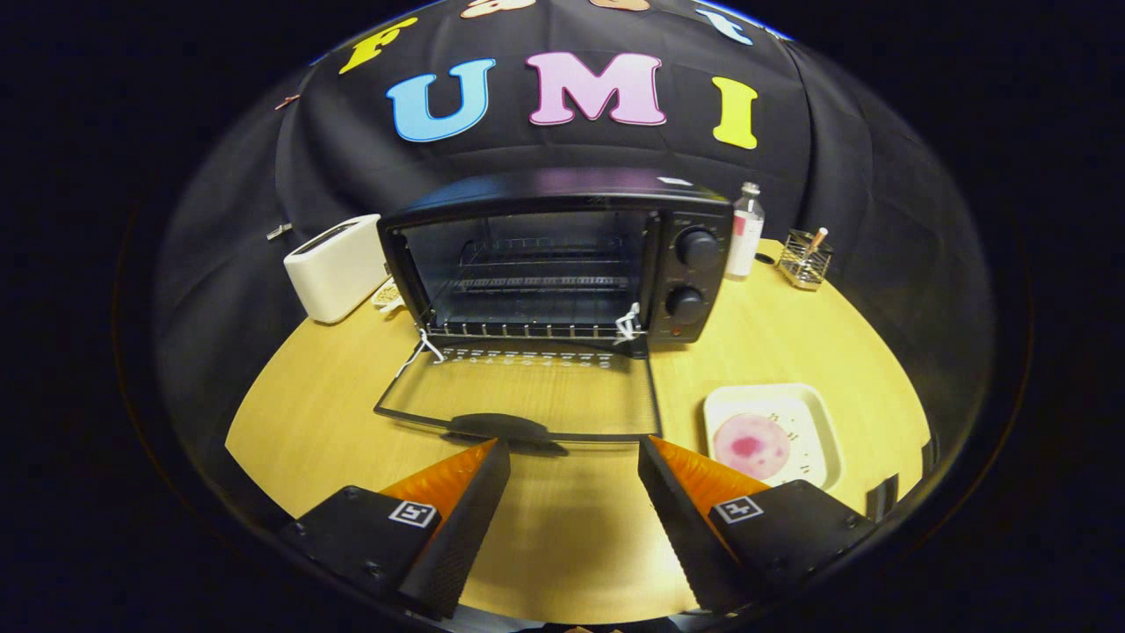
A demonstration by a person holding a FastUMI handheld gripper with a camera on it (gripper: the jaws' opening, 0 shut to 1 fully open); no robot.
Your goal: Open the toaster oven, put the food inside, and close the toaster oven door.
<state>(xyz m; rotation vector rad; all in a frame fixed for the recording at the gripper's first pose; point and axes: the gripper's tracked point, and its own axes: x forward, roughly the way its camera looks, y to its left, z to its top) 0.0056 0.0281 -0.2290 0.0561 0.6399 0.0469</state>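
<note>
Gripper (573,448) held low over the wooden table (325,413), pointing level toward the toaster oven (562,255); fingers spread wide apart, nothing between them, released; fingertips (492,453) sit just short of the door's front edge, not touching it as far as can be seen; both fingers roughly symmetrical about the door's near edge, the left tip just by the door handle (501,426), the right tip near the door's right corner.

Toaster oven stands at the back of the table against the booth wall; its glass door (527,391) is folded fully down, lying flat toward the gripper, handle at the near edge; cavity open, wire rack (536,281) visible inside, nothing on it; two knobs (697,248) on the right-hand panel, one above the other; white string tied at the door hinge corners.

Food (751,444): a round pinkish slice lying on a pale square plate (822,413), on the table to the right of the open door, just ahead of and beside the right finger; not touched by the gripper.

White toaster (338,266) to the left of the oven, close beside it; clear bottle (745,233) just right of the oven; small wire holder (804,258) further right, a stick standing in it; contents otherwise too small to tell.
</note>
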